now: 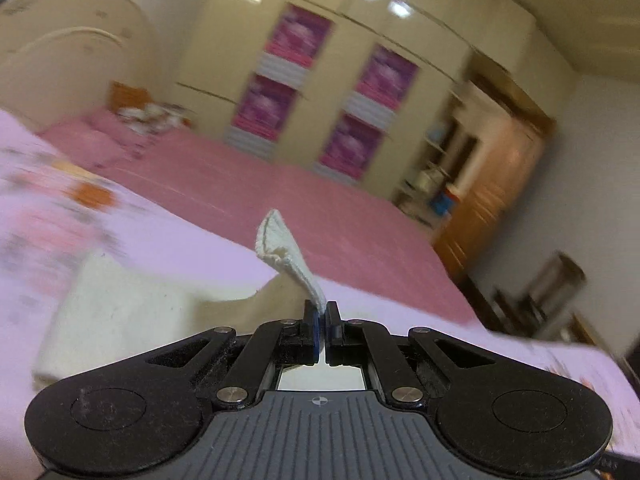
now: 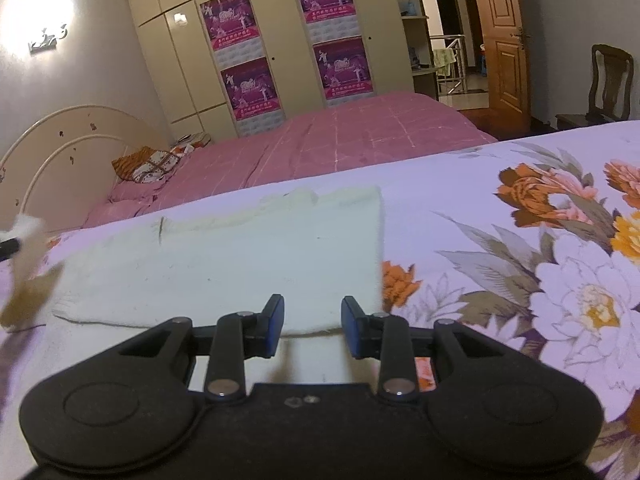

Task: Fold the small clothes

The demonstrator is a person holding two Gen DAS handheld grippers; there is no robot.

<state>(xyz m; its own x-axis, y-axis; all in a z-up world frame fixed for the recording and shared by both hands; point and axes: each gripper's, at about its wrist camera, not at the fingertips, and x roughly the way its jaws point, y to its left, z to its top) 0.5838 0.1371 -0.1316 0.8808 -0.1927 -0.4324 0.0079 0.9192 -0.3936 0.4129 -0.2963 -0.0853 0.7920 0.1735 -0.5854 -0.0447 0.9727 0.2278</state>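
Note:
A cream knitted garment (image 2: 240, 256) lies flat on the flowered lilac bedsheet (image 2: 520, 260). My left gripper (image 1: 323, 312) is shut on a narrow end of this garment (image 1: 288, 256), which stands up from the closed pads, lifted off the sheet. The rest of the cloth (image 1: 120, 312) spreads out to the lower left in the blurred left wrist view. In the right wrist view that lifted end (image 2: 28, 264) hangs at the far left edge. My right gripper (image 2: 312, 320) hovers over the garment's near right edge, jaws apart, the cloth lying flat beneath them.
Behind the sheet lies a second bed with a pink checked cover (image 2: 360, 132), a pillow (image 2: 148, 164) and a cream headboard (image 2: 60, 148). A wardrobe with purple posters (image 2: 280, 40) fills the back wall. A wooden door (image 2: 504, 40) and dark chair (image 2: 608, 76) stand at right.

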